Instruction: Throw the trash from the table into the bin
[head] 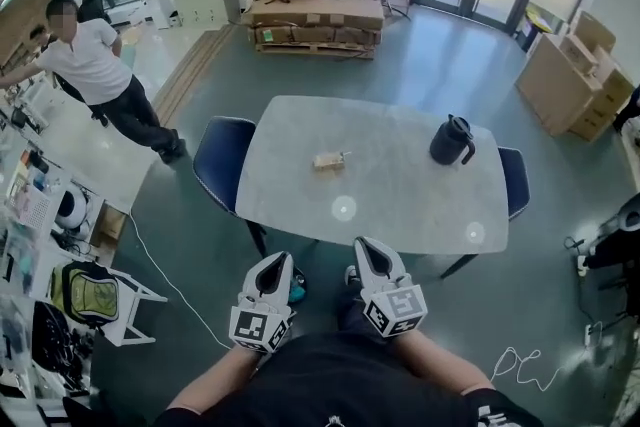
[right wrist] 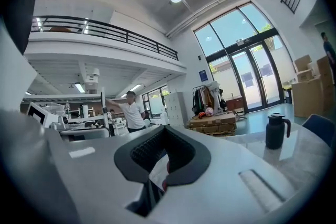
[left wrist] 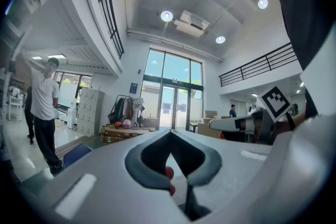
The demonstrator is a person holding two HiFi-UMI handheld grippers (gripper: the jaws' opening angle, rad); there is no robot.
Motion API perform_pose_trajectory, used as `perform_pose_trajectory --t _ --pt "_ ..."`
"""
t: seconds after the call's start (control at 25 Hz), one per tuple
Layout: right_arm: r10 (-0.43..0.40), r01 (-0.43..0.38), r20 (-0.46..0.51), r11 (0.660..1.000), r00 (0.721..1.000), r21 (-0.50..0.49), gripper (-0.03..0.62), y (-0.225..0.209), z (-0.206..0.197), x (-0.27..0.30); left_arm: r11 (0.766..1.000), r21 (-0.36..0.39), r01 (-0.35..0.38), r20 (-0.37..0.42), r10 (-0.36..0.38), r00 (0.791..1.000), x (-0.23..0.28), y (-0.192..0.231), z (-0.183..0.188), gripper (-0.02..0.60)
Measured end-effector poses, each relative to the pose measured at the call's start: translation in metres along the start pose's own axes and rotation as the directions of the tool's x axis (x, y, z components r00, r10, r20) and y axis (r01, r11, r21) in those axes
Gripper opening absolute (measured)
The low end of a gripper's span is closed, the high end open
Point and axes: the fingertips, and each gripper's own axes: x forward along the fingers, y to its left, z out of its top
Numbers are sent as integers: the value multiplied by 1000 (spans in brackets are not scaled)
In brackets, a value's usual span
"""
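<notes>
A small tan crumpled carton lies on the pale oval table, left of its middle. Both grippers are held low in front of the person's body, short of the table's near edge. My left gripper has its jaws together with nothing between them, and its fingertips meet. My right gripper is shut and empty too, with its pads closed around a small gap. The carton is hidden in both gripper views. I cannot make out a bin in any view.
A black jug stands at the table's right end. Blue chairs flank the table at left and right. A person stands far left. Cardboard stacks and boxes sit beyond. A backpack rests on a stool.
</notes>
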Motion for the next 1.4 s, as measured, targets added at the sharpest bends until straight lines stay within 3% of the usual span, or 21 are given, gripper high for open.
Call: perform_pose_trajectory --t 0.44,0.6,0.92,1.12,1.24,1.4 --pt "177 -177 -57 984 983 17 28 -119 47 135 990 21 -137 18 137 990 180 31 43 0" --pt "208 -206 -63 978 976 44 28 -150 54 165 986 27 -164 20 163 986 220 37 55 0" --pt "228 -222 -51 970 972 94 28 -154 45 188 989 40 -141 -19 142 990 240 45 41 0" --pt "240 -239 -106 971 965 17 28 -144 36 195 985 27 -173 0 173 985 227 54 43 0" --pt "266 -273 -171 962 949 -20 28 -146 20 211 980 17 -200 -3 200 980 219 59 38 0" --pt "304 -342 -298 936 905 -83 44 -154 -19 239 970 5 -242 -15 242 970 207 66 33 0"
